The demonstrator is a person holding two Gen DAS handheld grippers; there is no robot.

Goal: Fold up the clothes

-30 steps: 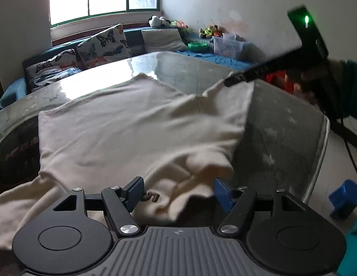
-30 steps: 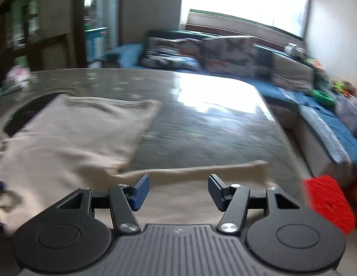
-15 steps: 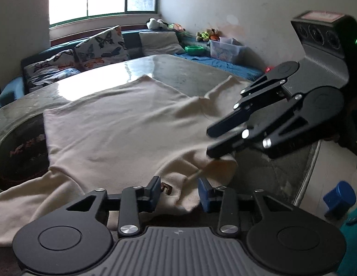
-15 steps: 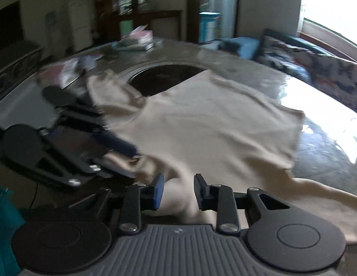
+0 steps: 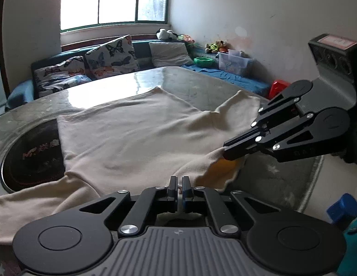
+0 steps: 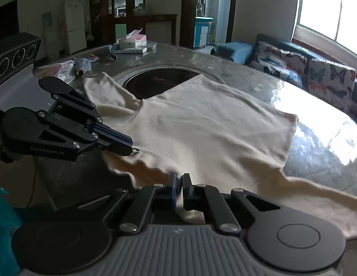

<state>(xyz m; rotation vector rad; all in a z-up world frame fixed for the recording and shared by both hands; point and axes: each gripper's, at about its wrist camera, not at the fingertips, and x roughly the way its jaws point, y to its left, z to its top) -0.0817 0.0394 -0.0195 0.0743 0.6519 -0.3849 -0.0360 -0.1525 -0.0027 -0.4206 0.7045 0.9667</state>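
Hand-held gripper (image 5: 180, 185) pair (previously open) now pinches shirt (image 5: 137, 128).

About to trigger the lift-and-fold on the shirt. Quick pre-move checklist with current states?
1. Left gripper shut on the cream long-sleeved shirt near edge: ok.
2. Right gripper shut on same edge: ok.
3. Both grips at matching shirt corners: cannot tell.
4. Shirt body flat on the grey marble table: ok.
5. Fold path clear of clutter: ok; tissue box sits far off.
6. Sleeves tucked: not ok, both spread outward.

Glossy grey table (image 5: 178, 80) with round dark inset (image 6: 160, 82), cream shirt (image 5: 137, 133) spread flat, tissue box (image 6: 132, 41) at far edge
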